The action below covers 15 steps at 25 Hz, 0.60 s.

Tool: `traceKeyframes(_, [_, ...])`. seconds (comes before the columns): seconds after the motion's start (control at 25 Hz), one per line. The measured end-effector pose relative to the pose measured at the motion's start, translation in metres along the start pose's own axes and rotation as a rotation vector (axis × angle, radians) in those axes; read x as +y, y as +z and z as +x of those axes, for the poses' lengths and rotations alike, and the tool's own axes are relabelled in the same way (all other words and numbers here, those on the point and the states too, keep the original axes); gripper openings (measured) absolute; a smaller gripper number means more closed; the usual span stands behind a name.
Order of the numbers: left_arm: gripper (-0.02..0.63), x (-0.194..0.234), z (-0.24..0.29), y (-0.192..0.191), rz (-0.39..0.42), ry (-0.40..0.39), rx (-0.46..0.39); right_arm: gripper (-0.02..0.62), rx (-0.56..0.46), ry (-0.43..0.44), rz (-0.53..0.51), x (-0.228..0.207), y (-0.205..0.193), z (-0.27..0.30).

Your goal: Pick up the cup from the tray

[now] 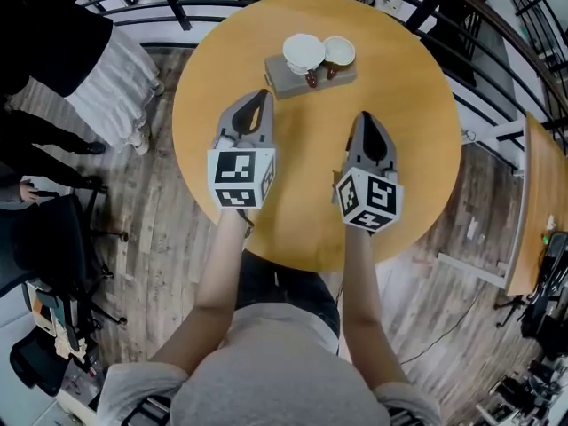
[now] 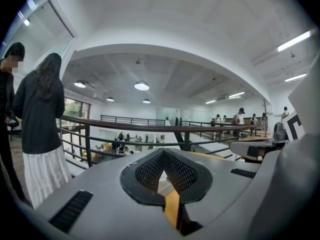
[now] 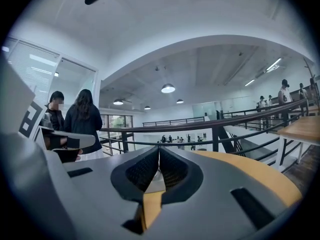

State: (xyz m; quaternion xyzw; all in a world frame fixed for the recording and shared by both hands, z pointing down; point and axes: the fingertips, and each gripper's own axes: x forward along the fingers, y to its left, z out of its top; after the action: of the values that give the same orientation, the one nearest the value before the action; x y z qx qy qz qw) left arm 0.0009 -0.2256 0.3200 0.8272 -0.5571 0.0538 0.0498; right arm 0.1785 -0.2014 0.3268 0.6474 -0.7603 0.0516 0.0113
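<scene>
While the left gripper and the right gripper were held at mid-frame over the round table, each with jaws pressed together on nothing, the white cup stood on the grey tray at upper centre, well apart from both.

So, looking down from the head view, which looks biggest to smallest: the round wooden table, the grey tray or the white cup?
1. Round wooden table
2. Grey rectangular tray
3. White cup
No close calls.
</scene>
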Motion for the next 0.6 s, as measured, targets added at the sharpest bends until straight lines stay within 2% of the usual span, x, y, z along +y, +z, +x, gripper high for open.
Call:
traceKeyframes(0.36, [0.008,0.002,0.028,-0.017,-0.009,0.022,0.029,0.008,0.070,0.024,-0.005,-0.005,-0.034,0.041])
traceKeyframes(0.6, [0.008,0.011,0.048,-0.028,-0.004,-0.008,0.055,0.008,0.092,0.005,-0.005,-0.003,-0.047,0.073])
